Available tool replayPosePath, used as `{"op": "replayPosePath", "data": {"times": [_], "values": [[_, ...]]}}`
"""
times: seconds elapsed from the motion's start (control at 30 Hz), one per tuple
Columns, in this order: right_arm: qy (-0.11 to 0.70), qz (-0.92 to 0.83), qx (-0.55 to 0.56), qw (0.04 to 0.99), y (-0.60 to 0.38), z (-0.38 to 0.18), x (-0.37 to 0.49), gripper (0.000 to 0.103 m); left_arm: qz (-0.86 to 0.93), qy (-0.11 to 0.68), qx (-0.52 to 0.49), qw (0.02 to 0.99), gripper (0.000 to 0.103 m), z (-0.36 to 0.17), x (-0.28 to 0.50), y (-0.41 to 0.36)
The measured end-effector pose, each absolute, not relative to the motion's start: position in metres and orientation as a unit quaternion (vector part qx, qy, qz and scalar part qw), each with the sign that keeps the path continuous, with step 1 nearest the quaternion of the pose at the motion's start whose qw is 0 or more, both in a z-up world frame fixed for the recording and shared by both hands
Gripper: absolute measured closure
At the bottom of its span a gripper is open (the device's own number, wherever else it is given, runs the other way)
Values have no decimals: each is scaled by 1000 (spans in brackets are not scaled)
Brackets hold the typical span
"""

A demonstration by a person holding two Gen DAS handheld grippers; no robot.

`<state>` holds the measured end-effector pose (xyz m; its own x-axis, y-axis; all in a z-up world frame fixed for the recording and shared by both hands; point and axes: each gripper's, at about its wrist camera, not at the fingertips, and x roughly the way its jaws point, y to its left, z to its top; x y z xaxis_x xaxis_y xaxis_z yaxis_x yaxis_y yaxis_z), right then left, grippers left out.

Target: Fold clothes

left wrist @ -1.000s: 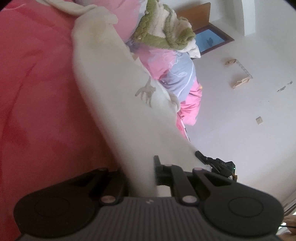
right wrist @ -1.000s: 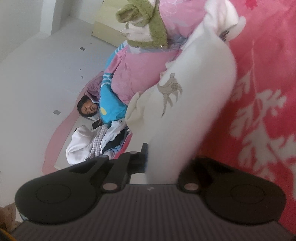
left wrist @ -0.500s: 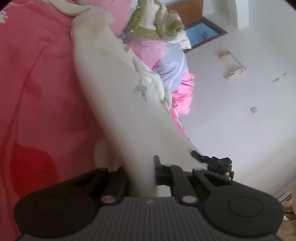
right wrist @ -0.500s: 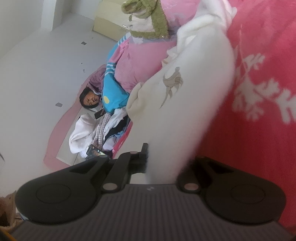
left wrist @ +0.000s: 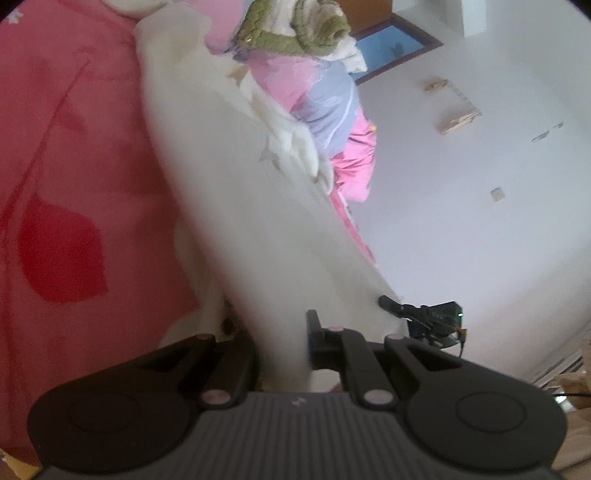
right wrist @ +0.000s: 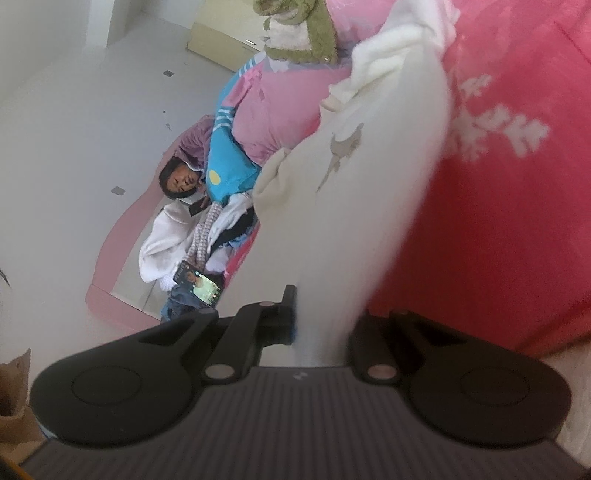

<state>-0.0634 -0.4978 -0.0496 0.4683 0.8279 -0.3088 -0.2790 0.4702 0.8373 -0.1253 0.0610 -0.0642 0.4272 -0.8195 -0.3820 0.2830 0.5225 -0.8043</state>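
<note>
- Both grippers have drawn the cream garment point(left wrist: 236, 206) further along the pink bedspread point(left wrist: 74, 166) since a second ago; a dark red leaf shape on the spread, out of sight then, now fills the left side of the left wrist view, and the clothes pile point(left wrist: 317, 92) sits higher and further off.
- Left gripper point(left wrist: 282, 343): its fingers are clenched on one end of the cream garment, the cloth running out between them and away toward the pile.
- Right gripper point(right wrist: 321, 317): its fingers are likewise clamped on the cream garment point(right wrist: 369, 192), which stretches taut and blurred up to the pile.
- A small grey animal print shows on the garment in the right wrist view.
- The garment hangs stretched above the bedspread point(right wrist: 498, 221), its far end lying against the pile.
- On top of the clothes pile point(right wrist: 258, 110) lies a green-trimmed fleece piece point(right wrist: 306, 33); pink and blue garments lie below it.
- Beyond the bed's edge, a person point(right wrist: 181, 177) sits low by more laundry, with a lit phone point(right wrist: 199, 284) nearby.
</note>
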Motion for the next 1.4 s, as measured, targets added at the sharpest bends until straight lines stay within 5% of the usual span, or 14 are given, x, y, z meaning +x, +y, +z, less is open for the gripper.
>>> {"op": "replayPosePath", "data": {"times": [0.3,0.47,0.6,0.8,0.97,1.2,1.4], "values": [[455,287,278,796,-494,-60,-79,82,-357,444,-283,771,47,-64,-138,65],[458,242,173,838,-503,-31,-107,50,-334,430,-274,793,42,-42,-154,101],[396,206,160,880,-517,4,-111,49,-284,379,-285,834,36,-17,-141,138],[321,190,150,916,-489,48,-51,49,-241,331,-260,875,36,5,-69,141],[340,233,93,906,-393,57,26,49,-215,327,-202,898,36,4,6,96],[363,231,13,903,-283,35,136,59,-155,338,-149,916,46,-28,107,37],[402,158,8,902,-276,-10,229,70,-129,329,-142,925,55,-46,119,36]]}}
